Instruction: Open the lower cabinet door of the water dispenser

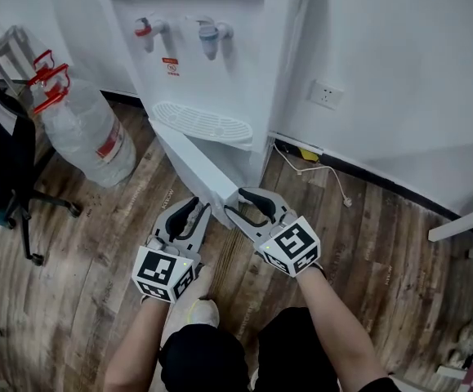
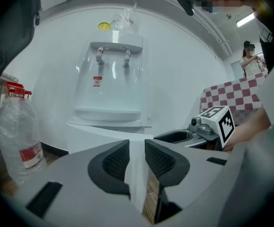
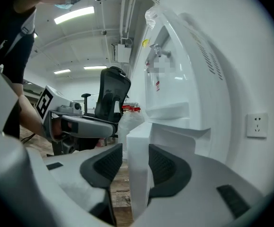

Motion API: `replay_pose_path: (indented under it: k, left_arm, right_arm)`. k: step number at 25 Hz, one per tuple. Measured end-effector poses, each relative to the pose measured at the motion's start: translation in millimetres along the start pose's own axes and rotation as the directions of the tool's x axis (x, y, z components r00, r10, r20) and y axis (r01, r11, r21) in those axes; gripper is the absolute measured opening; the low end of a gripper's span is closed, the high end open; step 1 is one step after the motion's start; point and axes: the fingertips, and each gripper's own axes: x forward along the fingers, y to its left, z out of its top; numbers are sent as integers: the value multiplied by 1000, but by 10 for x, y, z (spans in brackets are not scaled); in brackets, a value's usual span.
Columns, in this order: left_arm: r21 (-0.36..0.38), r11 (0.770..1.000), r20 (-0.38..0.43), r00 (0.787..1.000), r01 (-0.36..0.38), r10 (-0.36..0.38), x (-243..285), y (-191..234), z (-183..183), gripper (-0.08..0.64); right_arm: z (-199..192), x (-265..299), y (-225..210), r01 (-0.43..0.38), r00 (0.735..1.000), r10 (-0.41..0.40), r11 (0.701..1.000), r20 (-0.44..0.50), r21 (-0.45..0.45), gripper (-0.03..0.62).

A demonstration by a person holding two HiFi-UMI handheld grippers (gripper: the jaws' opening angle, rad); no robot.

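Knees in dark cloth (image 1: 220,358) sit nearest, low in the head view, above a wooden floor (image 1: 81,243). Just beyond them both tongs meet the free end of the lower cabinet door (image 1: 191,158), which stands swung out from the foot of the white water dispenser (image 1: 220,64) toward the person.

The left tongs (image 1: 197,207) are narrow. In the left gripper view the door's edge stands upright between their ribbed pads (image 2: 115,163), which lie against both of its faces with no gap showing. The right tongs (image 1: 236,202) stand wider and straddle the same end of the door from the other side. In the right gripper view one pad (image 3: 164,167) sits at the door's face, while a strip of floor shows between the door and the other pad.

A small red-bordered label (image 1: 170,66) hangs below the red tap (image 1: 146,29), but its writing is too small to read. The grey tap (image 1: 213,33) sits beside the red one, above the drip tray (image 1: 203,122). To the left, a large clear water bottle (image 1: 85,133) with a red handle leans on the floor, and the print on its red label (image 1: 109,144) is illegible. A wall socket (image 1: 326,95) sits to the right.
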Motion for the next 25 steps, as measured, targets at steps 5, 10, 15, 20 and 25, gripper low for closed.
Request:
replay_pose_path:
  k: [5,10,15,20,25]
  left_arm:
    - [31,999,-3,1000,-13,13,-78,21,8,154]
    - [37,999,-8,1000,-24,25,-149,55,16,208]
    - [46,997,-14,998,-63,64,-257,108,8,281]
    - [56,990,-15,991,-130,131,-369,235,-3,291]
    - [88,981,-29,984,-172,175,-421,322,1,291]
  right_arm:
    - [-10,27,201,-50,999,50,999,-3,-15,187]
    - [3,87,429,-109,994,109,993,-3,-44,184]
    - [10,181,670,-168,986,168,985,-1,-51,177]
    - [23,283,868,-210,978,210,976,3,-54,172]
    - [38,377,1038,-253,967,253,966,-3,-60,163]
